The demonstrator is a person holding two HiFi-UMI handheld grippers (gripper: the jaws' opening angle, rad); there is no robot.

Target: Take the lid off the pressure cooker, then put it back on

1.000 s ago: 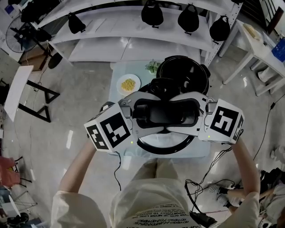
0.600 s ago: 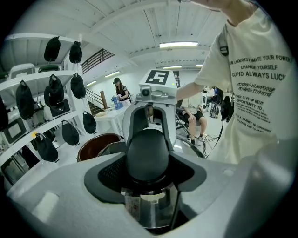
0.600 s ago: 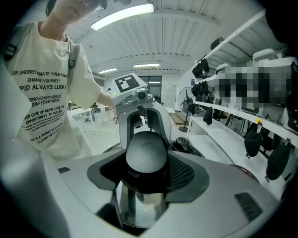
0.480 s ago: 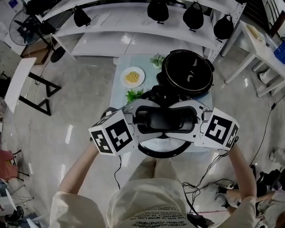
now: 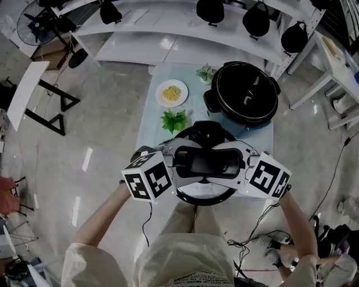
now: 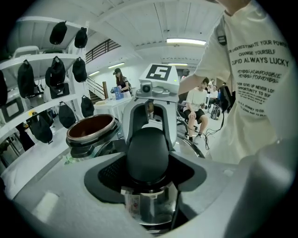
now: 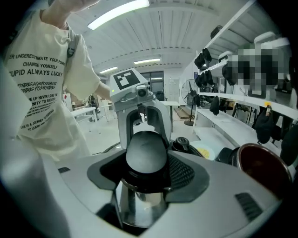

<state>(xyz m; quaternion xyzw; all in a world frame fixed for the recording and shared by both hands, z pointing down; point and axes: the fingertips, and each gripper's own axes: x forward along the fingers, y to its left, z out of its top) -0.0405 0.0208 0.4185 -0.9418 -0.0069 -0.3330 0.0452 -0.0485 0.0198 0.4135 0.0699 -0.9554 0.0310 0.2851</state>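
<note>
The pressure cooker lid (image 5: 205,196), steel with a black bar handle (image 5: 204,161), hangs low over the near end of the table (image 5: 150,134). I cannot tell whether it rests on the table. My left gripper (image 5: 180,162) is shut on the handle's left end (image 6: 148,151). My right gripper (image 5: 236,162) is shut on the handle's right end (image 7: 146,155). Each gripper view looks along the handle to the other gripper, with the steel lid below. The open black cooker pot (image 5: 247,92) stands at the table's back right, apart from the lid.
A white plate of yellow food (image 5: 171,93) sits at the back left of the table. Leafy greens (image 5: 175,120) lie beside the lid, and more greens (image 5: 206,73) lie behind the pot. White shelves with black bags (image 5: 210,11) stand beyond the table.
Both grippers have come down together with the lid, away from the pot and toward the near end of the table. Their grip on the handle is unchanged.
</note>
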